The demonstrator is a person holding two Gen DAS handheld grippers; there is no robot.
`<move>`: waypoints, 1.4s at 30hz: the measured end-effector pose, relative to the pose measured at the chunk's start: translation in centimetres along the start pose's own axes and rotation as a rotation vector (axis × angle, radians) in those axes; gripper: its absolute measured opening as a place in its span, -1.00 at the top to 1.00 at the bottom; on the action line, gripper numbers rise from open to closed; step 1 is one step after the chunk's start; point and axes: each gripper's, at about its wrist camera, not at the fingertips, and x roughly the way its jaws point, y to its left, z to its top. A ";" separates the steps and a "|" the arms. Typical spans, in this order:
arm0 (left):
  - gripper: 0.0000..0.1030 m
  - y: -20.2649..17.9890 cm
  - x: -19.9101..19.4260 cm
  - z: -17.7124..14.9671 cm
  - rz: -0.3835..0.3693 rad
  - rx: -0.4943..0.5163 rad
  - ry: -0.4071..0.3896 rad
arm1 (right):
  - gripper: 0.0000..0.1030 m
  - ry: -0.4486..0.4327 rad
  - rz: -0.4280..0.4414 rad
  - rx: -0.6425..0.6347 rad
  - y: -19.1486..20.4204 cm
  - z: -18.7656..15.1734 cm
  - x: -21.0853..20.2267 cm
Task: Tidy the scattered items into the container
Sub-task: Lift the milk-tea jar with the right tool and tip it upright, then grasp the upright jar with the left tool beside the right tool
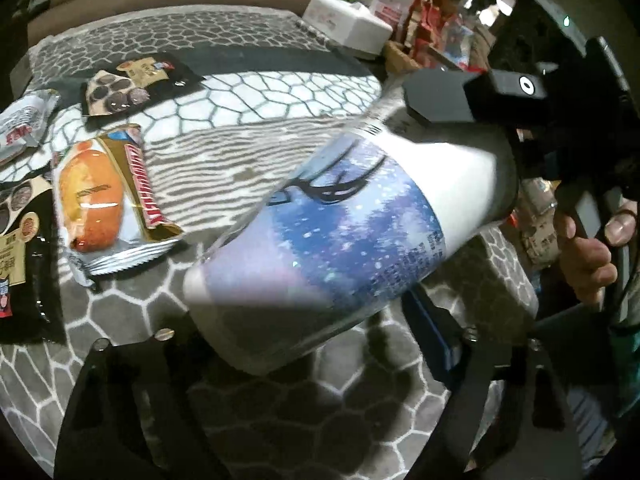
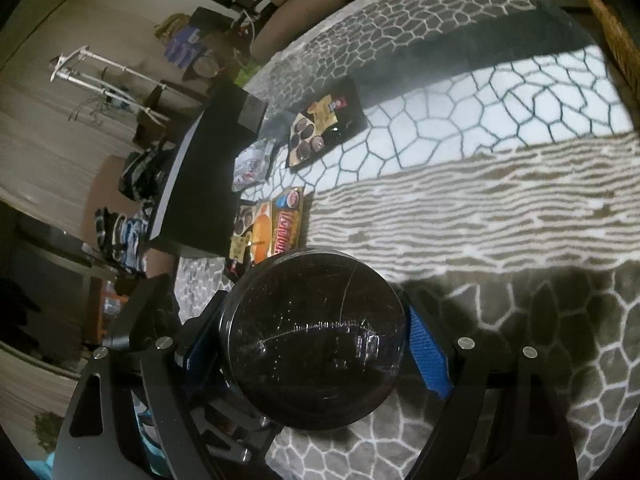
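Over the patterned cloth (image 1: 248,148): tall cup (image 1: 340,220), white body, blue-violet label, lying tilted in the air, clear of the surface.

Right gripper (image 2: 308,360): clamped on the cup at its top end. Right wrist view looks straight onto the black lid (image 2: 316,312), with blue pads (image 2: 428,360) against both sides. A hand (image 1: 584,248) works its handle.

Left gripper (image 1: 296,340): jaws wide, base end of the cup between them. Whether the pads press on the wall, cannot tell; that part of the view is blurred.

Handling, judged:
- Wall looks like thin glossy plastic, so slippery and likely to dent under a hard squeeze.
- Lid rim is the stiffest part; the present hold there seems sound.
- Contents unknown. If full, it is heavy at the base, so a second hold low on the body makes sense.
- Keep it lid-up when setting it down, in case of leaks.

Snack packets (image 1: 104,200) lie flat on the cloth, not yet gathered. A woven rim (image 2: 612,40) at the edge of the right wrist view may be the container; not certain
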 end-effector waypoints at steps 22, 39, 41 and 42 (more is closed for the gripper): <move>-0.46 1.4 -1.4 0.0 0.053 -0.035 0.015 | -0.69 -0.128 -0.492 -0.595 11.4 0.3 3.2; -0.63 1.3 -3.2 0.3 0.024 -0.008 -0.021 | -0.97 -0.254 -0.258 -0.308 8.1 -2.6 -5.5; -0.63 1.4 -3.3 0.3 0.026 -0.017 -0.023 | -0.97 -0.239 -0.281 -0.369 9.5 -3.5 -4.7; -0.63 1.5 -3.3 0.3 0.030 -0.021 -0.025 | -0.97 -0.228 -0.300 -0.403 10.2 -3.9 -4.1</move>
